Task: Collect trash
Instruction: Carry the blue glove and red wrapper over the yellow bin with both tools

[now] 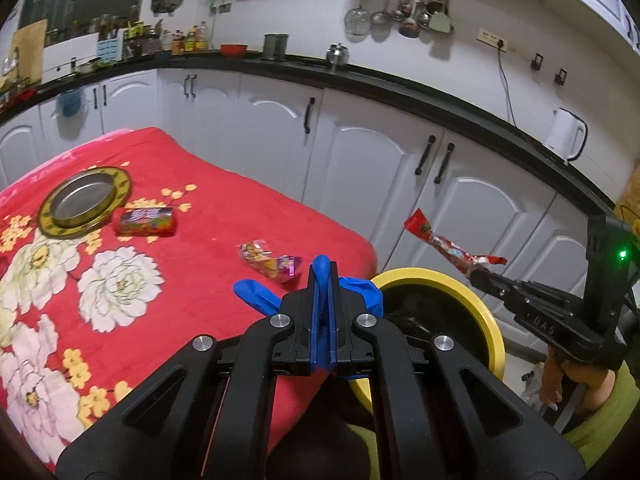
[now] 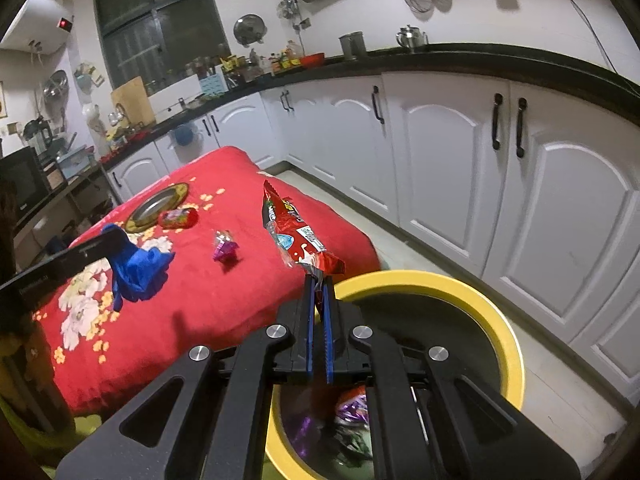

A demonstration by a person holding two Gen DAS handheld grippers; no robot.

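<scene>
Red floral table cover (image 1: 192, 264): near edge cut off by gripper body.
Yellow-rimmed bin (image 2: 472, 292), at 3 o'clock of table: contents largely hidden, seemingly wrappers.
Left gripper (image 1: 322, 276): clenched on blue glove (image 2: 138, 270).
Right gripper (image 2: 319, 292): clenched on red snack wrapper (image 2: 298, 232), above bin rim.
Small wrapper (image 1: 270, 261): mid-table, print illegible.

The right tongs (image 1: 478, 274) body reads "UAS"; the wrapper print is too blurred to read
</scene>
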